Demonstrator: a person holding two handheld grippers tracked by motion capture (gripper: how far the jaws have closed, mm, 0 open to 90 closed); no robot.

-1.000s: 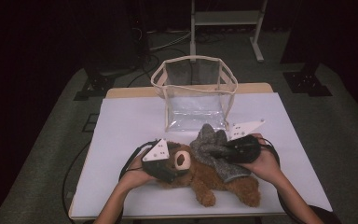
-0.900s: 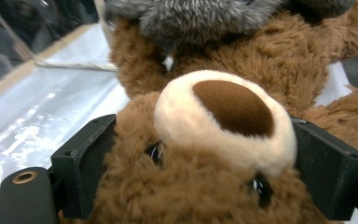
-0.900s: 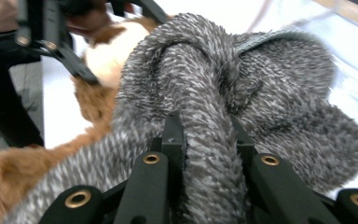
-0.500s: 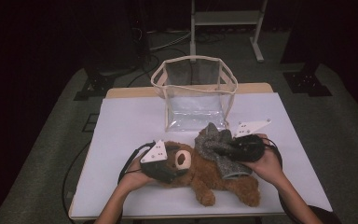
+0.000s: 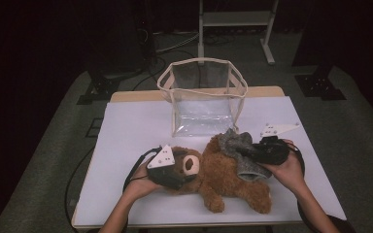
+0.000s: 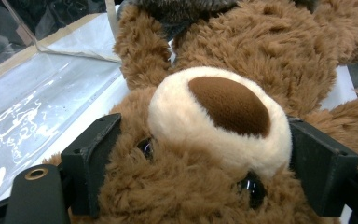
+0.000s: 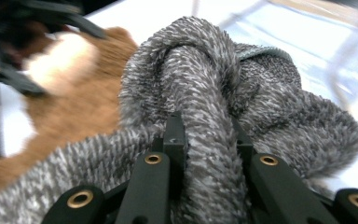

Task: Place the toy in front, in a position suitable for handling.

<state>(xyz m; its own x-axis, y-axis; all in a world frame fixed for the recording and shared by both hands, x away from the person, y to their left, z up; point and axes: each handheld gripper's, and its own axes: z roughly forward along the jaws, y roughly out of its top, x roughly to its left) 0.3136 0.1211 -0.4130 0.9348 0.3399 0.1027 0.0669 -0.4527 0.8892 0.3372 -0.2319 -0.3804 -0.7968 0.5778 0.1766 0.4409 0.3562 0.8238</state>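
Observation:
A brown teddy bear lies on its back on the white table, head to the left. My left gripper clasps its head; in the left gripper view the black jaws press into the fur on both sides of the muzzle. A grey fuzzy knit garment lies bunched over the bear's chest. My right gripper is shut on a thick fold of that garment, with the bear's brown fur beyond it.
A clear plastic bag with a cream rim stands open at the back middle of the table, just behind the bear. Bare table lies to the left and right. Cables trail from both grippers toward the front edge.
My right gripper has moved to the right with the grey garment, drawing it out across the bear. The left gripper has stayed at the bear's head.

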